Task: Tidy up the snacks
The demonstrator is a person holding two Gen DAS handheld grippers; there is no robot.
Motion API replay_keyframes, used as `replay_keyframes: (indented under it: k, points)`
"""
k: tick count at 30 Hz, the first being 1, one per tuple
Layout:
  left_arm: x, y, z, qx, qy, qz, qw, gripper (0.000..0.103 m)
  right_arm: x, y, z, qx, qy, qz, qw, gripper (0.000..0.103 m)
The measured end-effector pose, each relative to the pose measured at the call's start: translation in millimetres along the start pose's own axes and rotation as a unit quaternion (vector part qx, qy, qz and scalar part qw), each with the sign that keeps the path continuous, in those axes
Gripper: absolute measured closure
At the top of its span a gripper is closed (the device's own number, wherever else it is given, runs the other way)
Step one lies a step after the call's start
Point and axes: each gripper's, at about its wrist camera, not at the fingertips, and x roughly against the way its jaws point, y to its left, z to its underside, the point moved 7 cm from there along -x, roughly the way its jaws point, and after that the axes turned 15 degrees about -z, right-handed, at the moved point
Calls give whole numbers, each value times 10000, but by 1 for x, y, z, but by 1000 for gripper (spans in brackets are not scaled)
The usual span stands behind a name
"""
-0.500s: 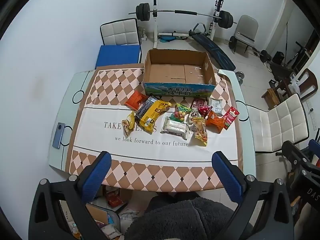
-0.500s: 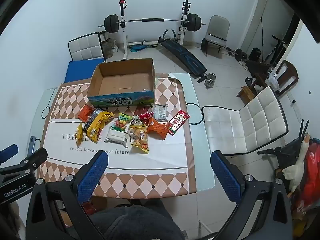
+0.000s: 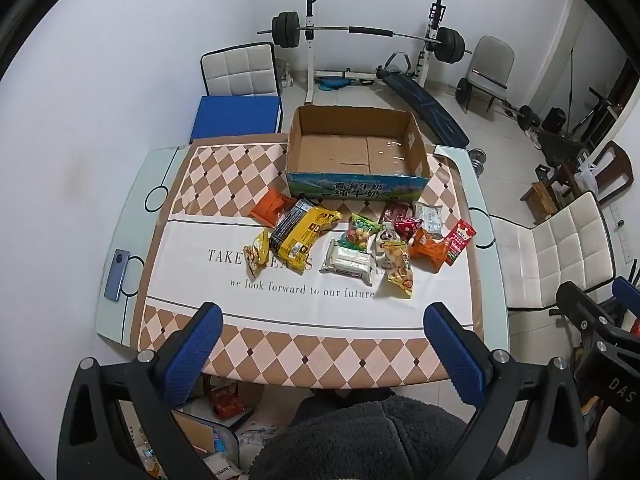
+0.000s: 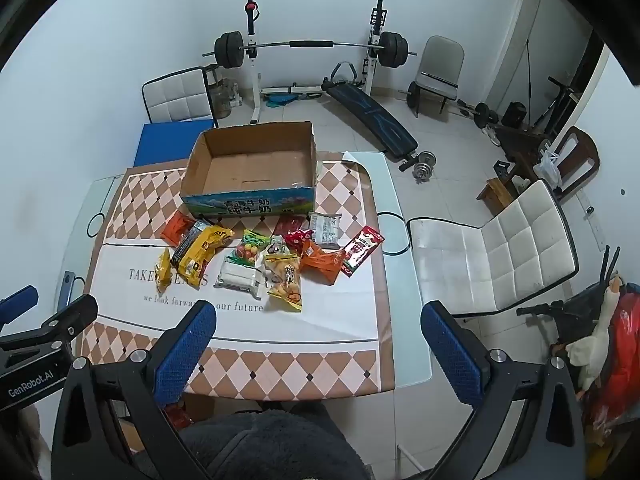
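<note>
An empty cardboard box [image 3: 356, 152] [image 4: 252, 168] with a blue printed front stands at the table's far side. Several snack packets lie in a row just in front of it: a yellow bag [image 3: 304, 232] [image 4: 202, 252], a white pack [image 3: 350, 262] [image 4: 240, 276], an orange packet [image 3: 430, 246] [image 4: 322, 262] and a red packet [image 3: 460, 240] [image 4: 362, 252] among them. My left gripper [image 3: 322, 354] hangs high above the table's near edge, open and empty. My right gripper [image 4: 318, 354] is also open and empty, high over the near right corner.
A phone [image 3: 117, 274] lies at the table's left edge. White padded chairs stand at the right [image 4: 496, 248] and the far left [image 3: 240, 70]. A weight bench with barbell [image 3: 360, 36] fills the back. A person's dark fleece [image 3: 360, 440] is below the grippers.
</note>
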Motion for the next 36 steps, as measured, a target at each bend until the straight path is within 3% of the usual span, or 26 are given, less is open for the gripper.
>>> replay_keyframes:
  k: [36]
  points:
    - [5,-1,-18,2,-50,42,10000,0,-1,2,-4,17,-16,13,10000,0]
